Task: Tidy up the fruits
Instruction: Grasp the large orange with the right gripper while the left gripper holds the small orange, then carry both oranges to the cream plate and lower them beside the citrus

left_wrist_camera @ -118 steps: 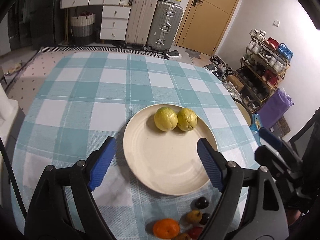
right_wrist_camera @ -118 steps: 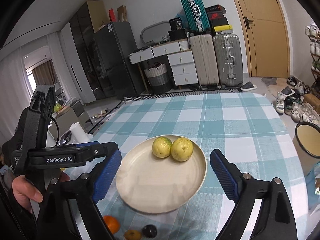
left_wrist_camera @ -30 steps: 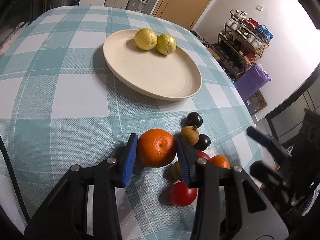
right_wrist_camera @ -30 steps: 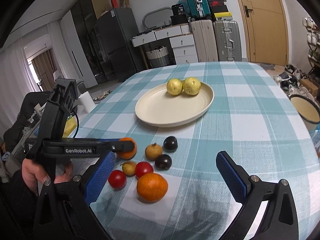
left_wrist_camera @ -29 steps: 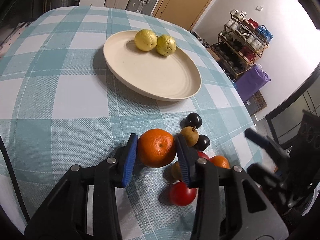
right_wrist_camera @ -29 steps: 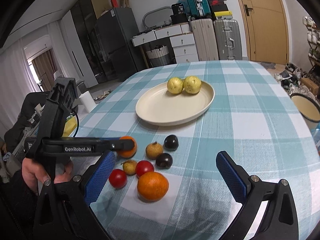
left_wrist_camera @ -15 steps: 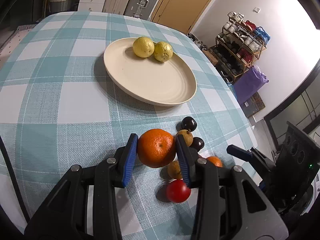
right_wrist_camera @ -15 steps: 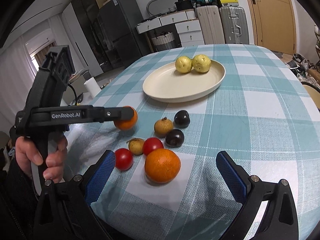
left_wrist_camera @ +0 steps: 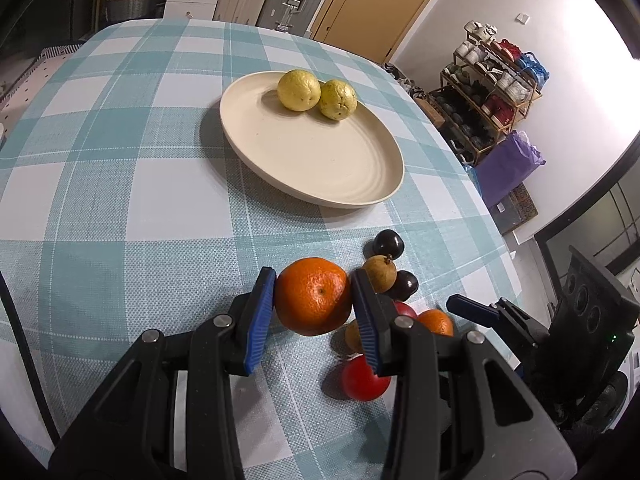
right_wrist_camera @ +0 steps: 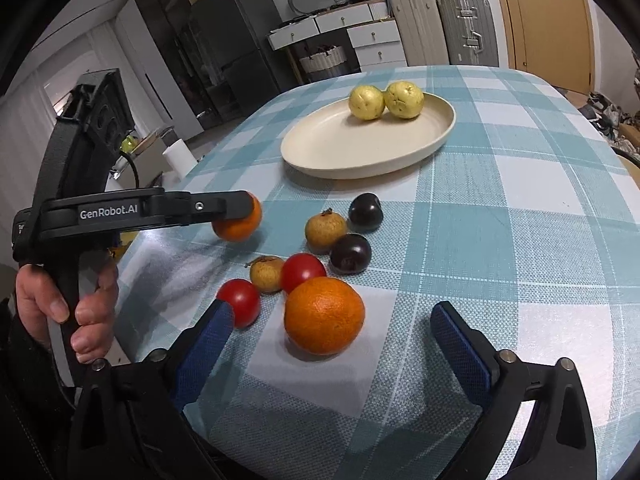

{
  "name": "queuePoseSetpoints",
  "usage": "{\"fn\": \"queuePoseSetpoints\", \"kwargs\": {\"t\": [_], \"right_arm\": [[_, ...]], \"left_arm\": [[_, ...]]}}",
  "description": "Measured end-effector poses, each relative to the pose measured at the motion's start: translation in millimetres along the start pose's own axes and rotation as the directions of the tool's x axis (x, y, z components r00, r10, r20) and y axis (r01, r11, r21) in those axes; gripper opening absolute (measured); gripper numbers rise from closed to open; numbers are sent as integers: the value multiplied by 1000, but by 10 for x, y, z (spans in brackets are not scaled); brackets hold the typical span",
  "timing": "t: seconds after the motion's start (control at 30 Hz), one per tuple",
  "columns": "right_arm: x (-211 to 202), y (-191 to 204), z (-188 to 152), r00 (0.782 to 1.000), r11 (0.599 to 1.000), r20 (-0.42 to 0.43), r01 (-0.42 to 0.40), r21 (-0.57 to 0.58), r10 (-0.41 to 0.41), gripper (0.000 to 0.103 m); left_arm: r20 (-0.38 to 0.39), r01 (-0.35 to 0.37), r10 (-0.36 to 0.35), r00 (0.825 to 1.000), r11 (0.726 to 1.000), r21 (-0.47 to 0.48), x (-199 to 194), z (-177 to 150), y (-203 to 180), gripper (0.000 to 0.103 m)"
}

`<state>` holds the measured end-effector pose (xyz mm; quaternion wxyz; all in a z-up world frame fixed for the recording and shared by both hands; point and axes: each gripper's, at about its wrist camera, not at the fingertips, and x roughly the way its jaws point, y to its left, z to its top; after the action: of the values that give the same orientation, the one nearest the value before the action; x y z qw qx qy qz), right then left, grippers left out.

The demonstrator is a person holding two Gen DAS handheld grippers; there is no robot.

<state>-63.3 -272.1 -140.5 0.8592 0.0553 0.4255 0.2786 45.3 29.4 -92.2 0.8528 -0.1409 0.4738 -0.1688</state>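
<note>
My left gripper [left_wrist_camera: 314, 294] is shut on an orange [left_wrist_camera: 313, 296] and holds it above the checked tablecloth, short of the cream plate [left_wrist_camera: 280, 156]; the held orange also shows in the right wrist view [right_wrist_camera: 240, 222]. Two yellow guavas [left_wrist_camera: 316, 92] lie at the plate's far side. My right gripper [right_wrist_camera: 332, 340] is open, its jaws on either side of a second orange [right_wrist_camera: 324, 316] on the cloth. Two red tomatoes [right_wrist_camera: 240, 302], two brown fruits [right_wrist_camera: 325, 230] and two dark plums [right_wrist_camera: 351, 254] lie in a cluster between the grippers and the plate.
The table's right edge [left_wrist_camera: 500, 232] falls off toward a shoe rack [left_wrist_camera: 492, 92] and purple bag. Suitcases [right_wrist_camera: 440, 32], white drawers and a fridge stand behind the table. A paper roll [right_wrist_camera: 178, 156] stands off the left edge.
My left gripper has lifted the orange off the cloth and moved it toward the plate. My right gripper has come down and forward around the second orange.
</note>
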Motion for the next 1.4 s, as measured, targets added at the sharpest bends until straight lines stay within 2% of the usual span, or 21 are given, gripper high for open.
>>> {"fn": "queuePoseSetpoints", "kwargs": {"t": [0.1, 0.17, 0.3, 0.37, 0.47, 0.77, 0.97, 1.4], "right_arm": [[26, 29, 13, 1000, 1000, -15, 20, -13, -20, 94], [55, 22, 8, 999, 1000, -33, 23, -11, -23, 82], [42, 20, -2, 999, 1000, -31, 23, -13, -24, 70], [40, 20, -9, 999, 999, -34, 28, -17, -29, 53], [37, 24, -16, 999, 1000, -38, 9, -18, -10, 41], [-42, 89, -35, 1000, 998, -11, 20, -61, -21, 40], [-129, 130, -7, 999, 996, 16, 35, -86, -34, 40], [-217, 11, 124, 998, 999, 69, 17, -49, -13, 40]], "left_arm": [[-3, -5, 5, 1000, 1000, 1, -2, -1, -8, 36], [-4, -8, 8, 1000, 1000, 4, 4, 9, -14, 36], [-6, -13, 13, 1000, 1000, 5, -4, 30, -26, 36], [-6, -17, 17, 1000, 1000, 10, 1, 42, -39, 36], [-8, -25, 25, 1000, 1000, 16, 2, 62, -68, 36], [-13, -50, 51, 999, 998, 40, 4, 129, -152, 36], [-12, -30, 31, 999, 998, 55, -4, 218, -242, 36], [6, -10, 9, 1000, 999, 41, 25, 486, -233, 36]]}}
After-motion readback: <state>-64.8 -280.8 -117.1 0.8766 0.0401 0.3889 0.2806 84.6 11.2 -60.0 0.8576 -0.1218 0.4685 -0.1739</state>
